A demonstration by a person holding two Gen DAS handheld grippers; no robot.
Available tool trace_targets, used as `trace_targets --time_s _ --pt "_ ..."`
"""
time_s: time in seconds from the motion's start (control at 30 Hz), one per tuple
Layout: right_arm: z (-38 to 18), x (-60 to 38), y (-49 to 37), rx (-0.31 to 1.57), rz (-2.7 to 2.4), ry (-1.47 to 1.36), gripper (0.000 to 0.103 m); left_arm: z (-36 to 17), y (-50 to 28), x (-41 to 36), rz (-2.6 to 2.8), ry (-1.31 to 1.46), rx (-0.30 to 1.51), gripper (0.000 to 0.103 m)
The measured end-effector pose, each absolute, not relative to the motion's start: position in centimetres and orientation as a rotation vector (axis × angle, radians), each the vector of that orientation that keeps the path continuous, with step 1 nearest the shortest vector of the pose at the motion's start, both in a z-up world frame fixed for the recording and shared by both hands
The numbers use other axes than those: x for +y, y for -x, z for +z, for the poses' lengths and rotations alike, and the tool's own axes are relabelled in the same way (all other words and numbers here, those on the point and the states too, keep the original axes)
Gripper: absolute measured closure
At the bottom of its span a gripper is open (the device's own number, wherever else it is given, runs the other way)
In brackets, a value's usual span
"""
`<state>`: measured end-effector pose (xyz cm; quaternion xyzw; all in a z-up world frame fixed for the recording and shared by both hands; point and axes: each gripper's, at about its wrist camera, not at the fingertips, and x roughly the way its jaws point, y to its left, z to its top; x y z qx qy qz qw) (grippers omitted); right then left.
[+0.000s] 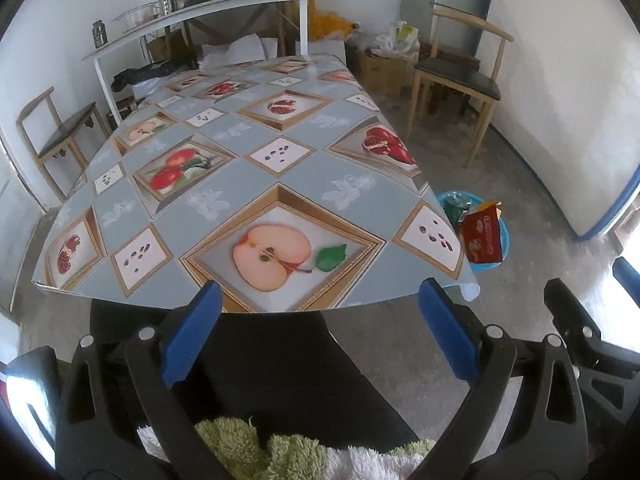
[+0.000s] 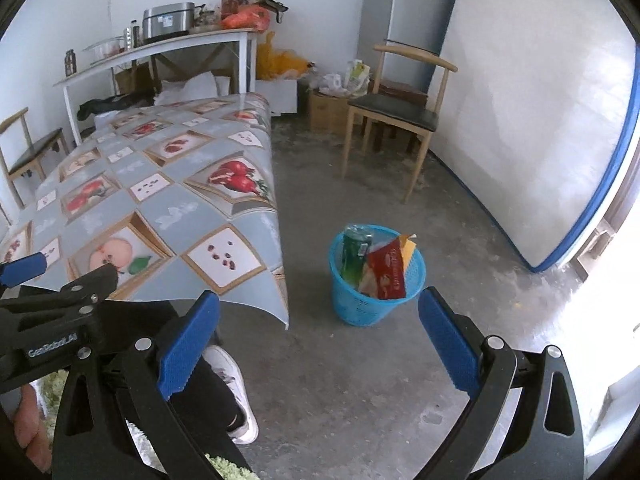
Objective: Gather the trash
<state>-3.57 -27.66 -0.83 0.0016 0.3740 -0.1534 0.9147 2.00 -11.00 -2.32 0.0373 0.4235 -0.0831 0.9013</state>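
A blue plastic waste basket [image 2: 374,306] stands on the concrete floor right of the table. It holds a green can [image 2: 356,250], a red snack packet [image 2: 386,276] and a yellow wrapper [image 2: 409,249]. The left wrist view shows the basket [image 1: 502,240] partly hidden behind the table corner. My left gripper [image 1: 320,304] hangs open and empty over the table's near edge. My right gripper [image 2: 320,312] is open and empty above the floor, short of the basket. The fruit-print tablecloth [image 1: 248,148] carries no loose items.
Wooden chairs stand at the right wall [image 2: 394,116] and the far left [image 1: 56,136]. A white shelf table [image 1: 200,12] with a cooker and bags stands at the back, with cardboard boxes [image 2: 328,110] beside it. A person's legs and white shoe [image 2: 236,384] are below me.
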Motion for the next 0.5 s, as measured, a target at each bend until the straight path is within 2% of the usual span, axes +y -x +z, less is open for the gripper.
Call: trace_targets --time_s 0.5 --pt "-1.6 -29.1 3.2 0.792 -0.346 -0.030 0.006 -2.2 -2.2 -10.8 -0.130 -0.083 0.871 0.009"
